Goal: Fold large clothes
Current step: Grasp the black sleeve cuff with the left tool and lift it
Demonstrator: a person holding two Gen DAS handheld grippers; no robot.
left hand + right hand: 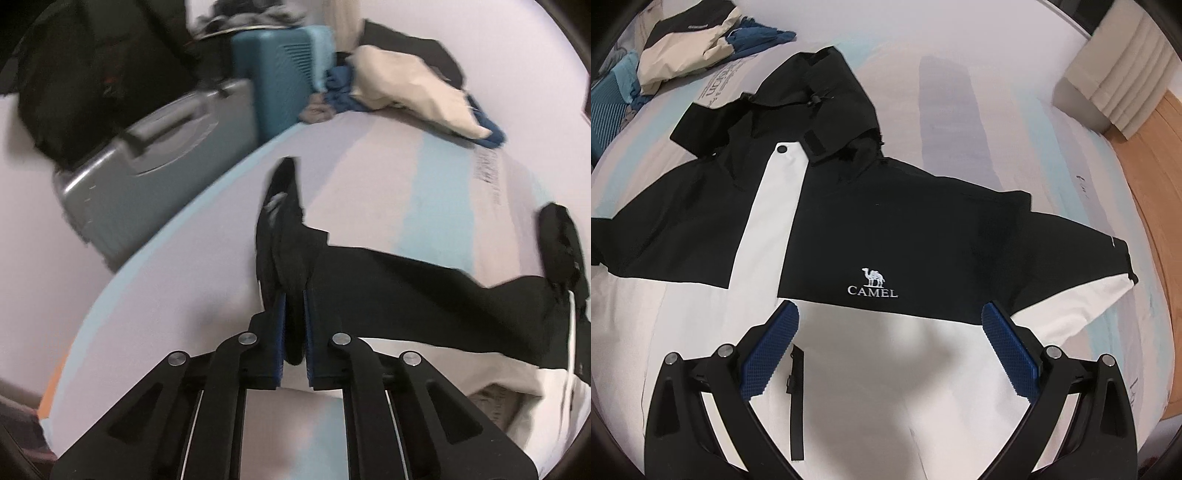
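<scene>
Left wrist view: left tongs clamped narrow on a black sleeve end of the jacket, blue pads pressing the fabric from both sides, cuff sticking up past the fingertips. The sleeve runs right from the grip across the bed, white part of the jacket visible lower right. Beyond the bed edge – a grey hard case, a teal suitcase and a black bag. Pile of clothes, beige over blue, sits at the far end of the bed. Frame is motion-blurred. Right wrist view: right tongs spread wide, holding nothing, hovering over the white lower body of the jacket. Jacket lies front-up and flat on the bed, hood at the far end, CAMEL logo on the black chest panel just beyond the fingertips, one sleeve stretched out right. Clothes pile top left – well apart from the jacket.
</scene>
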